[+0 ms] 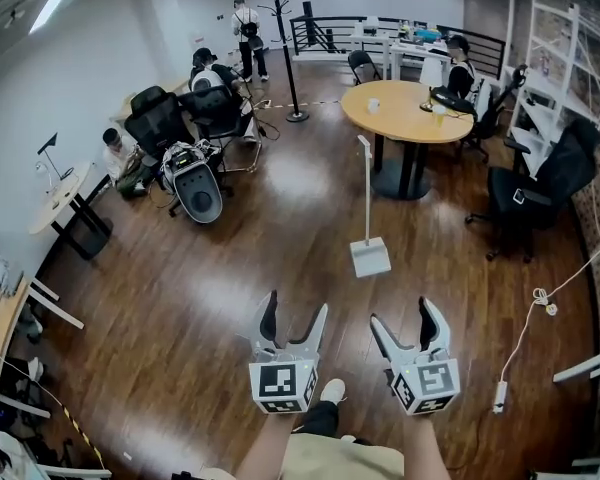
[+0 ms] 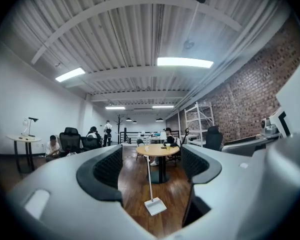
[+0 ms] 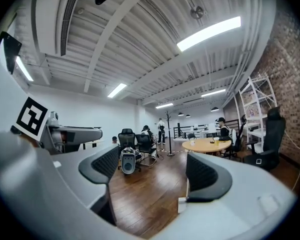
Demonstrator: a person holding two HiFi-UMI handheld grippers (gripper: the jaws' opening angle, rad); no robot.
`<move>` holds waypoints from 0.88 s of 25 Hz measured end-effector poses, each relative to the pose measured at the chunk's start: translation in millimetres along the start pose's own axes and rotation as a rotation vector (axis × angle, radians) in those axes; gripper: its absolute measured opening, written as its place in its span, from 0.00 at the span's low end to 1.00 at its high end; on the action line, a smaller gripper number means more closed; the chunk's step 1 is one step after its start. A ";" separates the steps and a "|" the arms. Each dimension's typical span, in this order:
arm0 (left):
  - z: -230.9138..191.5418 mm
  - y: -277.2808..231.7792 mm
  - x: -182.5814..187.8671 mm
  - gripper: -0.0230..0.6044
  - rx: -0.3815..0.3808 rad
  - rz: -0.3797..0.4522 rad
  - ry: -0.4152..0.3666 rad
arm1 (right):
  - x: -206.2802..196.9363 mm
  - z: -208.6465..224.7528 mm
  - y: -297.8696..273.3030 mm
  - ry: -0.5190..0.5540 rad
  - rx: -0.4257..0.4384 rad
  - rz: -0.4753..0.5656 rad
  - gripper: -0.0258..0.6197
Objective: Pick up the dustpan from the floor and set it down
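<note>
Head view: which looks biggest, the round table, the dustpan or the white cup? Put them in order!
1. round table
2. dustpan, with its long handle
3. white cup, tiny, though it is farther away

No lettering, numbers or brands legible — only square black-and-white markers (image 1: 283,380), coded patterns, not text.

dustpan (image 1: 370,256) | white, long handle upright | standing on wood floor, near round table
</note>
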State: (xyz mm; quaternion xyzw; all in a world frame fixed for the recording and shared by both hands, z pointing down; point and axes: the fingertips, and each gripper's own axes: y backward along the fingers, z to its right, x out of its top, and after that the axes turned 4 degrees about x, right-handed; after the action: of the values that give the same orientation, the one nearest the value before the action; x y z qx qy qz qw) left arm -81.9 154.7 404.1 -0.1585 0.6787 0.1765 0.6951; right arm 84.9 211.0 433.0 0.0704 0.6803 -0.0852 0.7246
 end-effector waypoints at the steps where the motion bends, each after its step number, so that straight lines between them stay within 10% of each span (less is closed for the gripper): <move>1: -3.3 -14.2 -2.0 0.61 -0.006 -0.002 0.006 | -1.9 7.5 -11.4 -0.004 -0.008 -0.008 0.67; 22: -42.5 -310.2 -13.2 0.61 -0.189 -0.023 0.071 | 22.0 144.8 -235.2 0.021 -0.144 -0.031 0.67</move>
State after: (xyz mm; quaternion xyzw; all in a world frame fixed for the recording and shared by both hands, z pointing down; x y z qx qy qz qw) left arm 23.0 -140.5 410.1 -0.2374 0.6814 0.2261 0.6543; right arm 175.8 -50.6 423.8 0.0083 0.6934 -0.0464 0.7190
